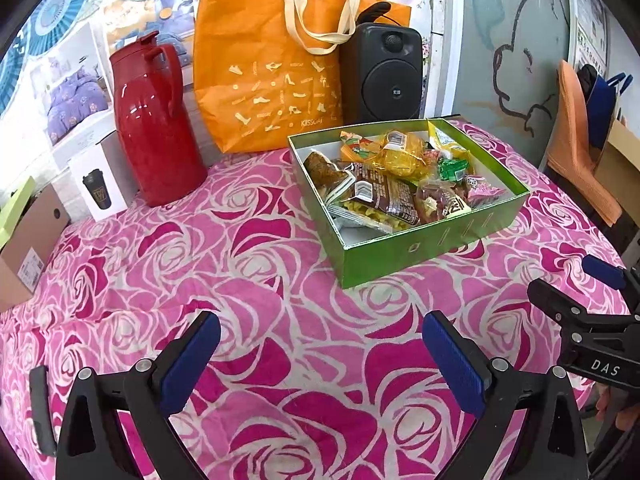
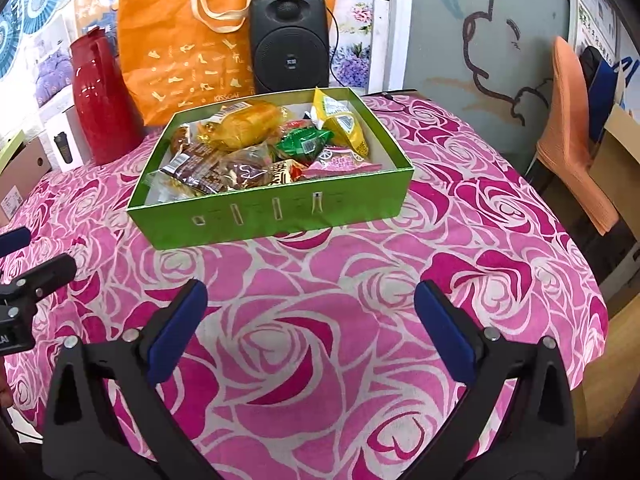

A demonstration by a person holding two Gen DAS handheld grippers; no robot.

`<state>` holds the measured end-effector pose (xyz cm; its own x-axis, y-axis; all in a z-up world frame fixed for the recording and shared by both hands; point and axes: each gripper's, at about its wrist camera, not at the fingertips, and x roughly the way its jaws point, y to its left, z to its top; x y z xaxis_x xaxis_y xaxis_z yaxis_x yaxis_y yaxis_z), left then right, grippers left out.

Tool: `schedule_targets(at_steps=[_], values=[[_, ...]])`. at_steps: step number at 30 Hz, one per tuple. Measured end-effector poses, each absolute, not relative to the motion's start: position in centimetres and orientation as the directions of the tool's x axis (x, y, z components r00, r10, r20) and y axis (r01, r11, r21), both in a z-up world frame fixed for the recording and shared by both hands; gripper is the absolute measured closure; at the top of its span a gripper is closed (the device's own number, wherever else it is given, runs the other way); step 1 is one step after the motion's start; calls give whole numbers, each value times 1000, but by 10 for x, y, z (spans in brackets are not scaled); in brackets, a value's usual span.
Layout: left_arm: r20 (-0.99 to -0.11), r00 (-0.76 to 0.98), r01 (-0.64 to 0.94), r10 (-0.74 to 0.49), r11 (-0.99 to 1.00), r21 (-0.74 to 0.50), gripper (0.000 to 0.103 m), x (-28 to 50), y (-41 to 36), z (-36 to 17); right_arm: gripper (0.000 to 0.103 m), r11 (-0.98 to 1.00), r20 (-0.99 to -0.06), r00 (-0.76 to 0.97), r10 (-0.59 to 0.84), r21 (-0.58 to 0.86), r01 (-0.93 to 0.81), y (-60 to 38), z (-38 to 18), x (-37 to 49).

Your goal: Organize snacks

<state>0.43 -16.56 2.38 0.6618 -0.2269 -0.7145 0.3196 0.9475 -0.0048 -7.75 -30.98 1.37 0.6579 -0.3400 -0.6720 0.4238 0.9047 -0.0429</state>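
Observation:
A green cardboard box (image 1: pixel 424 246) (image 2: pixel 280 216) sits on the pink rose-patterned tablecloth, filled with several wrapped snacks: a brown packet (image 1: pixel 384 196) (image 2: pixel 200 172), a yellow bag (image 1: pixel 404 152) (image 2: pixel 344 120), a green packet (image 2: pixel 304 140) and a pink packet (image 1: pixel 486 192) (image 2: pixel 344 164). My left gripper (image 1: pixel 322 340) hovers open over bare cloth in front of the box, nothing between its blue pads. My right gripper (image 2: pixel 308 308) is also open and empty, near the table's front edge. Each gripper shows at the side of the other's view.
Behind the box stand a red thermos jug (image 1: pixel 156 120) (image 2: pixel 100 100), an orange tote bag (image 1: pixel 264 68) (image 2: pixel 192 40) and a black speaker (image 1: pixel 382 76) (image 2: pixel 290 48). Cardboard boxes (image 1: pixel 28 248) lie at the left. An orange cloth (image 2: pixel 568 136) hangs at the right beyond the table edge.

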Motion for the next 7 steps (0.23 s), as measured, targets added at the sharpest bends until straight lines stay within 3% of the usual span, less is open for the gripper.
schedule_targets(at_steps=[7], values=[[-713, 666, 308, -219, 951, -5, 0, 3, -162, 22, 0, 905, -672, 657, -341, -46, 423, -309, 14, -76]])
